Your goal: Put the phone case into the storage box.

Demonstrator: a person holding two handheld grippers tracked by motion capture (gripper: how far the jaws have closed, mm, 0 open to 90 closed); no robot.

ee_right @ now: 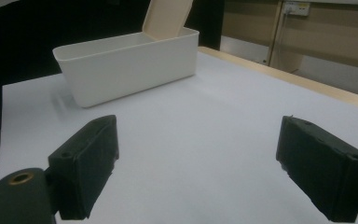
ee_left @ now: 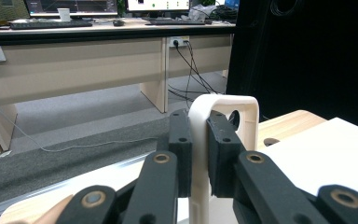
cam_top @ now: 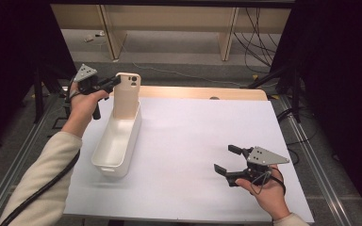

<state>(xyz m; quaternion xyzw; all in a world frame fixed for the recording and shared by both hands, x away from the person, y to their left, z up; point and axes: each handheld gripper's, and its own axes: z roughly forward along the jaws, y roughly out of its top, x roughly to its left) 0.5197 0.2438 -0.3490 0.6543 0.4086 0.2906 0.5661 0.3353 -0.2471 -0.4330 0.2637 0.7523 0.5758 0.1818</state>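
Pinching the smooth cream lid, the left tool clamps its rounded edge.

place: lab/office | cues: desks, monitors, keyboards, floor cables

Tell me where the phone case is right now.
In the high view the phone case stands upright at the far left of the table, its lower end inside the far end of the white bin, with the left gripper clamped on its upper edge.
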